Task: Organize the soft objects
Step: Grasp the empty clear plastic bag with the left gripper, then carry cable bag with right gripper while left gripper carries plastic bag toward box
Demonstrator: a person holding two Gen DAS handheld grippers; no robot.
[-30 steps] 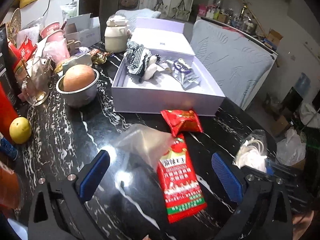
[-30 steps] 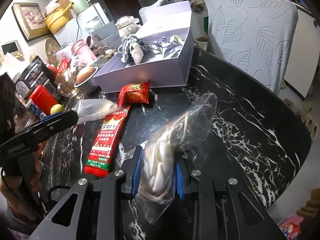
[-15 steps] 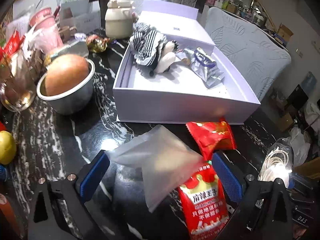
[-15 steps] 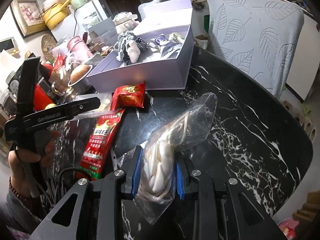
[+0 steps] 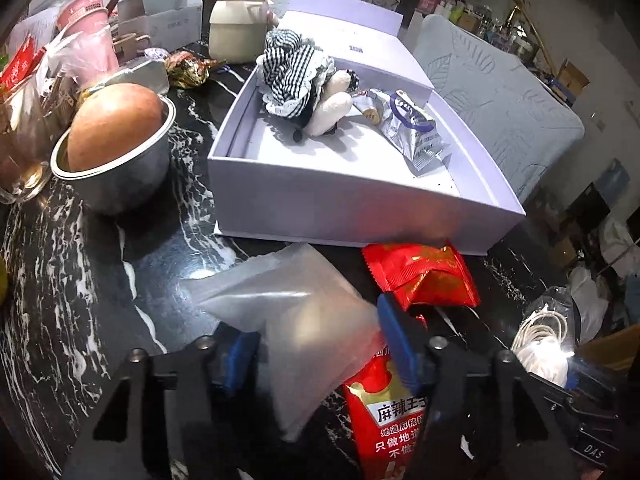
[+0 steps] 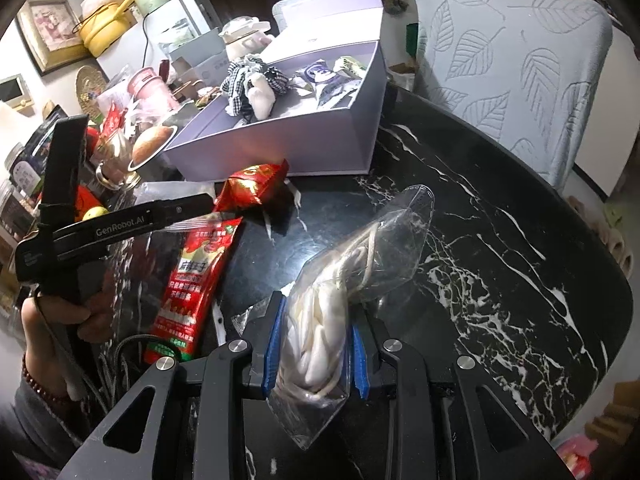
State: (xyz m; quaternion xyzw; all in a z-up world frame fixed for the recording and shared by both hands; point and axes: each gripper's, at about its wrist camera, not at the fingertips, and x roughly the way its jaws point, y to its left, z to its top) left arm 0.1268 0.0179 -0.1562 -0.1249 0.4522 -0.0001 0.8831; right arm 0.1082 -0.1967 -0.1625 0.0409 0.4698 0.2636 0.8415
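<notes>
Your left gripper (image 5: 320, 350) has its blue pads pressed in against a frosted translucent pouch (image 5: 296, 320), one pad on each flank, so it is gripping that pouch low over the black marble table (image 5: 80, 280). The pouch's far edge juts ahead of the fingertips toward the lavender box (image 5: 360, 196). Under the pouch's right side lies a long red snack packet (image 5: 384, 412) with Chinese lettering, flat on the table and partly beneath your right-hand pad. Just beyond that pad sits a smaller crumpled red packet (image 5: 424, 276), its far edge touching or nearly touching the box's front wall.

Your right gripper (image 6: 314, 350) is clamped on a clear plastic bag of white cord (image 6: 332, 312); the bag's bulk sits between the pads and its loose top sticks forward over the table. Whether the bag rests on the surface you cannot tell.

Inside the open box, a checked-fabric plush toy (image 5: 304, 76) lies at the far left, with silver foil sachets (image 5: 412, 128) to its right. Left of the box stands a metal bowl (image 5: 120, 176) holding a round brown fruit (image 5: 112, 124), and a cream jar (image 5: 238, 26) stands behind.
</notes>
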